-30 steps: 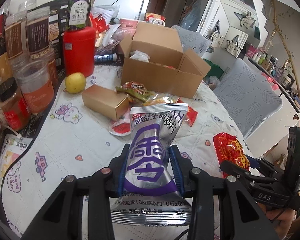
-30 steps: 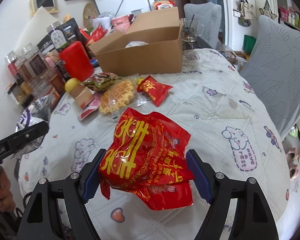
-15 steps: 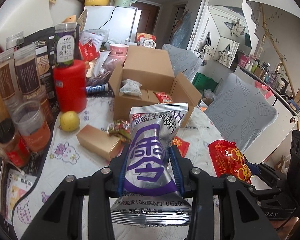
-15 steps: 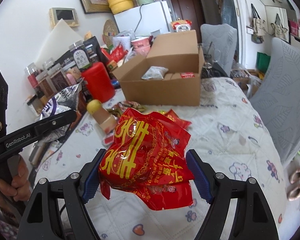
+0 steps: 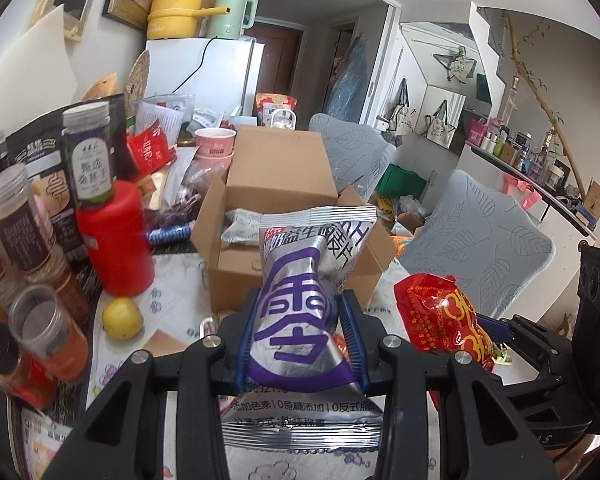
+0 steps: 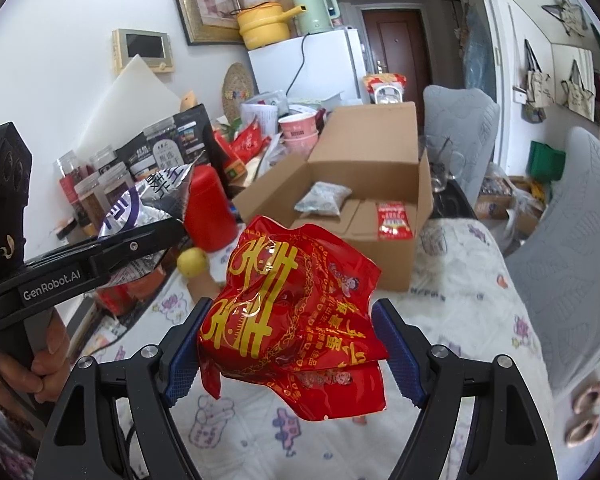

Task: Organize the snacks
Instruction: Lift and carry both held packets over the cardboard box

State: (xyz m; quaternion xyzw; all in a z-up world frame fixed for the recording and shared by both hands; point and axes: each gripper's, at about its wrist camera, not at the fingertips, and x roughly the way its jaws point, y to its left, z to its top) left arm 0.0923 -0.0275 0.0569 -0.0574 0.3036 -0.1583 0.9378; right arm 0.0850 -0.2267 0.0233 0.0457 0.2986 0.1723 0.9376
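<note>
My left gripper (image 5: 300,332) has its fingers closed tight on a silver snack bag (image 5: 308,304) with purple lettering, pinched at its waist and held upright above the tabletop (image 5: 172,292), in front of the open cardboard box (image 5: 276,216). My right gripper (image 6: 288,356) has its fingers pressed in on both sides of a crumpled red snack bag (image 6: 292,324) with gold print, also lifted clear of the tabletop. In the left view the red bag shows just to the right of the silver one; in the right view the silver bag sits off to the left, held by the other tool. The box stands behind both bags with its flaps up; inside it lie a small grey packet (image 6: 323,199) and a small red packet (image 6: 394,221). To the left of the box stands a red canister (image 5: 114,240), with a yellow lemon (image 5: 122,318) just in front of it. Jars (image 5: 18,220) crowd the tabletop's left edge. A grey chair (image 5: 480,236) stands to the right.
</note>
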